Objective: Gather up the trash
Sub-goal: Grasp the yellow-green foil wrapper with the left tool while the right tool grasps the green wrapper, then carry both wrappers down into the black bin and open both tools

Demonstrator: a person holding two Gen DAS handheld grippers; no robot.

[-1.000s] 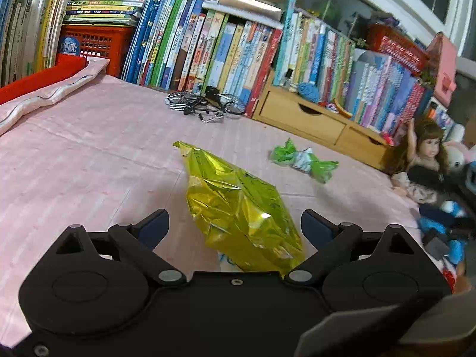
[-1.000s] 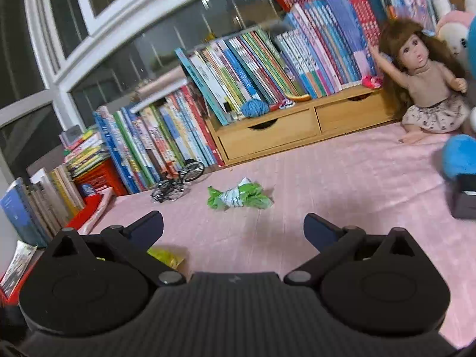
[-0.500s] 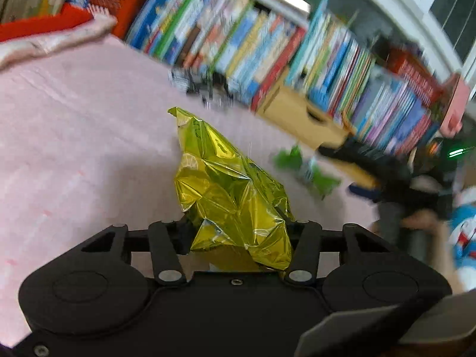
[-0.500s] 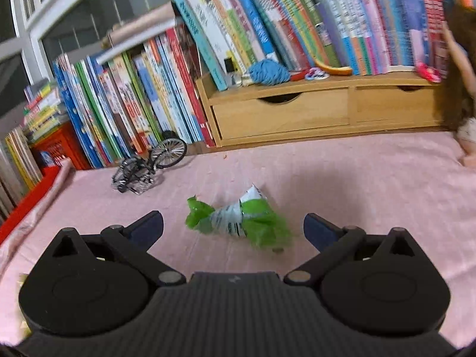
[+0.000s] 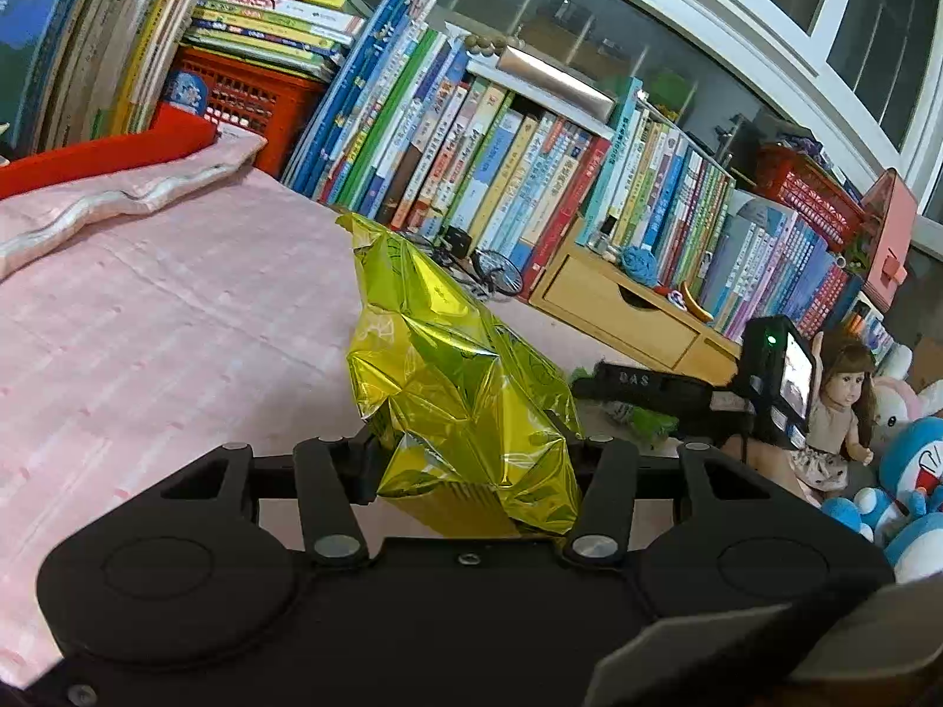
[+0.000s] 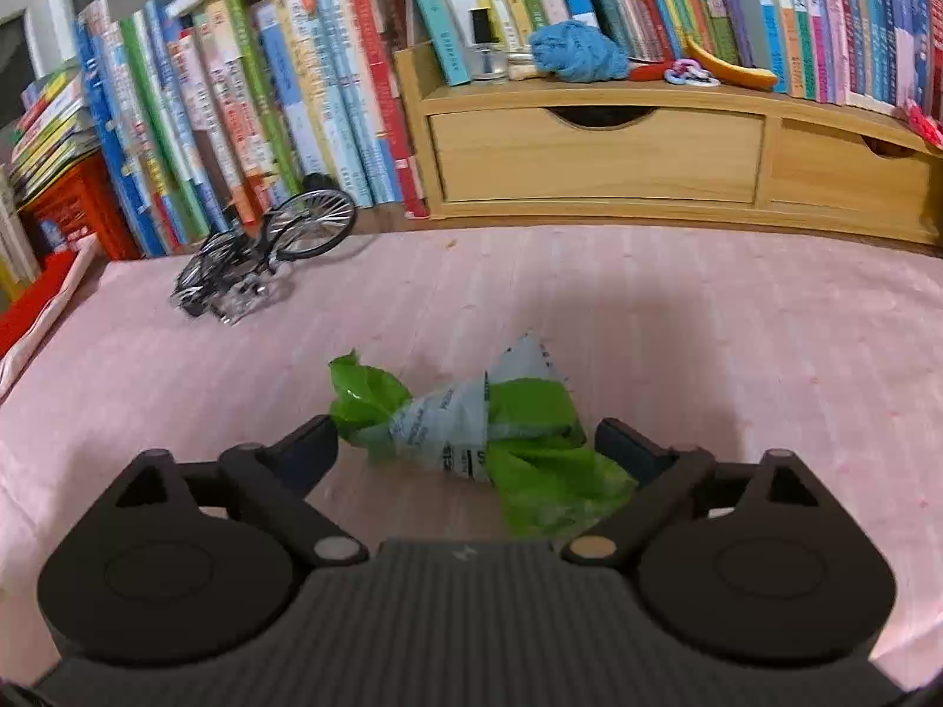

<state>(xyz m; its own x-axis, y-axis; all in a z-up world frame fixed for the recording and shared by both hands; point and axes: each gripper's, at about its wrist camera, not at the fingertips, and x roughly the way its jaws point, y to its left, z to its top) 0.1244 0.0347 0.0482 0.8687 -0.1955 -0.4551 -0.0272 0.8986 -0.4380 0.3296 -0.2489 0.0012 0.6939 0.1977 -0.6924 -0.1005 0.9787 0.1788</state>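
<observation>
Item 1, yellow foil bag (image 5: pixel 465 406): I'm pinching its crinkly lower end in left gripper (image 5: pixel 471 465), light, slippery; item 2, green wrapper (image 6: pixel 471 430): lying on pink cloth (image 6: pixel 737 342) btwn right gripper (image 6: pixel 468 448) fingers, spread wide, soft, I'm targeting twisted middle

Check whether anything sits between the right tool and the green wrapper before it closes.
Nothing visible does. The green wrapper lies on the pink cloth between the open fingers of the right tool. The toy bicycle is well off to the left, near the books.
</observation>
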